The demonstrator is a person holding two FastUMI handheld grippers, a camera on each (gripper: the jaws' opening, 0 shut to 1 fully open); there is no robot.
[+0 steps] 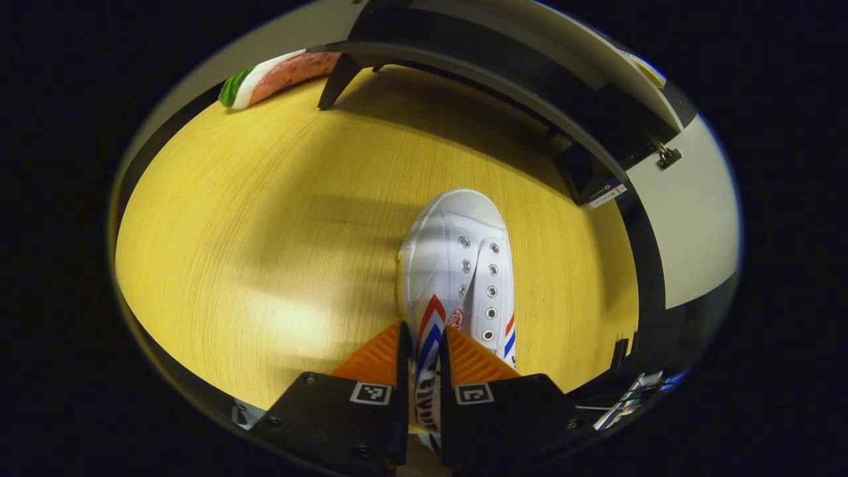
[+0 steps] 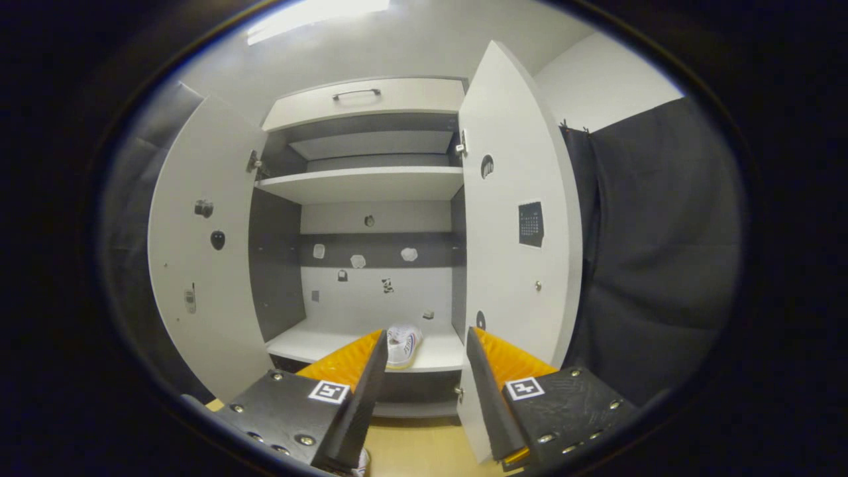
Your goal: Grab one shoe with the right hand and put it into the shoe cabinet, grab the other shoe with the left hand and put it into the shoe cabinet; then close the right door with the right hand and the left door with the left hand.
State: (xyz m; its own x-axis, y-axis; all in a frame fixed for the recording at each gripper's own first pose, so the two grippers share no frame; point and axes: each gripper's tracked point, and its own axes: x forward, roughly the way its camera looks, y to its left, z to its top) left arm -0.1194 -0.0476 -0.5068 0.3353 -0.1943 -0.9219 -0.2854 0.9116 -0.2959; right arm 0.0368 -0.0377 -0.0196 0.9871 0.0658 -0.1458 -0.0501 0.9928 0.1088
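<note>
While the shoe cabinet (image 2: 361, 185) stands with both doors swung wide, 1 white shoe (image 2: 403, 344) already sits inside it, on the lowest shelf (image 2: 311, 341), toward the right. The upper shelf (image 2: 361, 184) holds nothing that can be made out. The right gripper (image 2: 424, 371) hangs in front of the cabinet, its jaws spread wide and holding nothing. In the left gripper view, the left gripper (image 1: 423, 371) has its jaws drawn narrow, pinching the side wall of the other white shoe (image 1: 464, 265), which lies on the yellow wooden floor (image 1: 265, 232) near the cabinet's dark base (image 1: 530, 86).
</note>
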